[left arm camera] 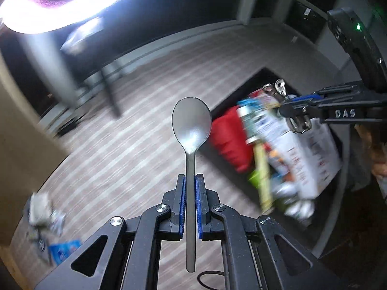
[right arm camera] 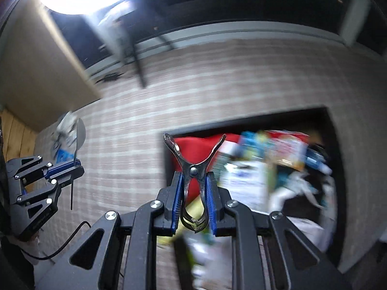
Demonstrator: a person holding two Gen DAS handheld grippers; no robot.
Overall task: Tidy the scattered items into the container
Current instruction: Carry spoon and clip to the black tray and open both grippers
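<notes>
My left gripper (left arm camera: 190, 181) is shut on the handle of a grey metal spoon (left arm camera: 191, 123), bowl pointing forward, held above the striped table top. My right gripper (right arm camera: 193, 176) is shut on a metal spring clip (right arm camera: 193, 159), its mouth spread open, over the near left edge of the dark container (right arm camera: 333, 120). The container (left arm camera: 263, 72) is packed with a red bag (left arm camera: 229, 140), a white box (left arm camera: 302, 154) and colourful packets. The right gripper with the clip (left arm camera: 280, 89) shows over the container in the left wrist view. The left gripper with the spoon (right arm camera: 79, 130) shows at the left of the right wrist view.
Crumpled paper (left arm camera: 41, 207) and a blue packet (left arm camera: 63, 251) lie on the table at the far left. A bright ring lamp (left arm camera: 60, 4) glares at the top. A dark stand leg (left arm camera: 111, 91) rises at the table's far edge. A beige wall (right arm camera: 43, 72) lies left.
</notes>
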